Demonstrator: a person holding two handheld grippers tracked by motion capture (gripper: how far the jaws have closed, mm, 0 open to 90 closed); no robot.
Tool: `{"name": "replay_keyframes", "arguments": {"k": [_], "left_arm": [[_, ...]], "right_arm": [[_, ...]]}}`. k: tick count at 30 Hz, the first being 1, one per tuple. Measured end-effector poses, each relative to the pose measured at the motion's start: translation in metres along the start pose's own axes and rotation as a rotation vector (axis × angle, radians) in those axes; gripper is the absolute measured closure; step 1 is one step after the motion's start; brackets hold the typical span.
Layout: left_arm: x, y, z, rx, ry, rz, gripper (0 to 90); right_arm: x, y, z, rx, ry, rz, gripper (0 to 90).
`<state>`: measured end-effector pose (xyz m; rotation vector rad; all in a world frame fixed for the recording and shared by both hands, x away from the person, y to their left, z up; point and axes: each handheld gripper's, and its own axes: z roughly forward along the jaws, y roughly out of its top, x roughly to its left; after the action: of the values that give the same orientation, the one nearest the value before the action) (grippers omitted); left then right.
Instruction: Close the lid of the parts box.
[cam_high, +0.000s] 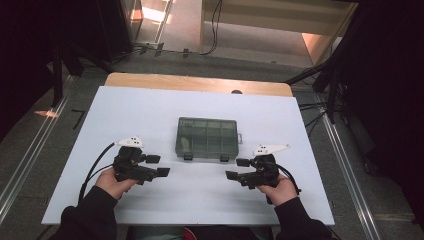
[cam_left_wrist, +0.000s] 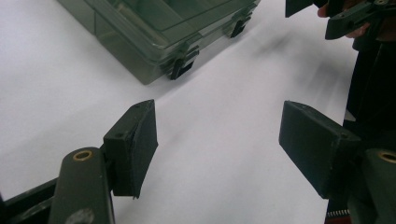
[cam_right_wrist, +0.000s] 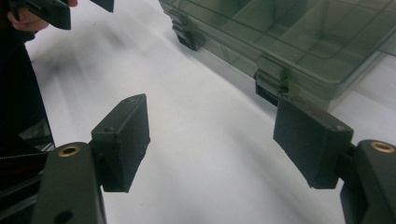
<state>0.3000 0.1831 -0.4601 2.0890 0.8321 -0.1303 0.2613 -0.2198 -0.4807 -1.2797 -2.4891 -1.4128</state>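
A smoky clear compartment box lies shut at the middle of the white table, with two dark latches on its near side. My left gripper hovers near the box's near-left corner, jaws open and pointing right, nothing between them. My right gripper sits near the near-right corner, jaws open and pointing left, also empty. In the left gripper view the box lies ahead at upper left beyond my open gripper. In the right gripper view the box is at upper right, one latch just past my open gripper.
The white board lies on a wooden table whose far edge shows behind it. Cables and dark stands line the floor at the far left and right. Bare white surface lies between the two grippers and in front of the box.
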Motion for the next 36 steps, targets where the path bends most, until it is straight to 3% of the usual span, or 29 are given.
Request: {"name": "replay_keyframes", "arguments": {"k": [19,28,36], "left_arm": [[0.009,-0.022,-0.025,-0.005,0.051,-0.018,28.3],[0.012,-0.029,-0.034,-0.001,0.098,-0.019,28.2],[0.017,-0.029,-0.037,0.006,0.104,-0.03,28.3]], "right_arm": [[-0.012,-0.024,-0.029,-0.024,-0.051,0.025,24.9],[-0.017,-0.031,-0.033,-0.017,-0.079,0.025,24.9],[-0.024,-0.034,-0.033,-0.014,-0.083,0.047,24.9]]}}
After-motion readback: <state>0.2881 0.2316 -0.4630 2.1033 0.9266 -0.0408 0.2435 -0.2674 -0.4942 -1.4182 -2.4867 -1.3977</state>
